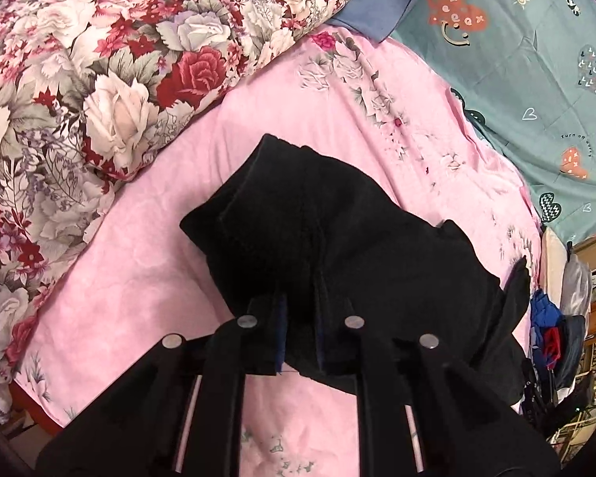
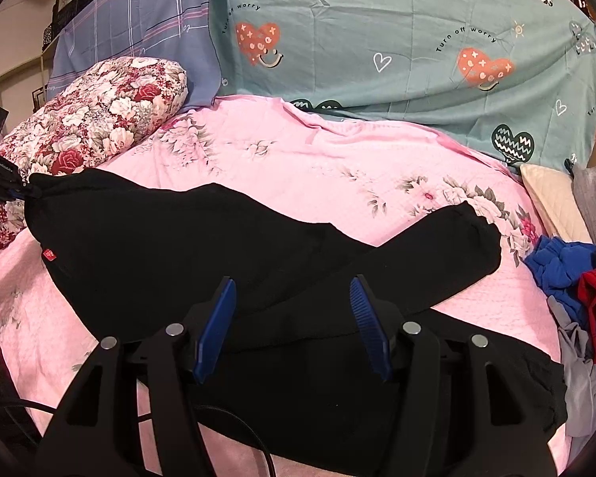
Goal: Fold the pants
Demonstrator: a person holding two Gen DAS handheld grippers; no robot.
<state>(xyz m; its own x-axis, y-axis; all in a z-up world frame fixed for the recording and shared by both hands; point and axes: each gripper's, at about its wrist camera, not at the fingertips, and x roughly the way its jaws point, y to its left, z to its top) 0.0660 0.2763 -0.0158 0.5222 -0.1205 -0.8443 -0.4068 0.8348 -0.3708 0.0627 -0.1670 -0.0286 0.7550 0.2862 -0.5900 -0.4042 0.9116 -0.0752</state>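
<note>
Black pants (image 2: 171,250), soft knit fabric, spread across pink floral bedsheet (image 2: 298,167). Waist end toward the sheet's left side, near the flowered pillow roll (image 2: 99,115), bunched and lifted off the sheet. Small red tag (image 2: 49,254) on the fabric near the waist. One leg runs right across the sheet, cuff (image 2: 476,234) gathered, lying flat. Other leg crosses under it along the sheet's near edge.
</note>
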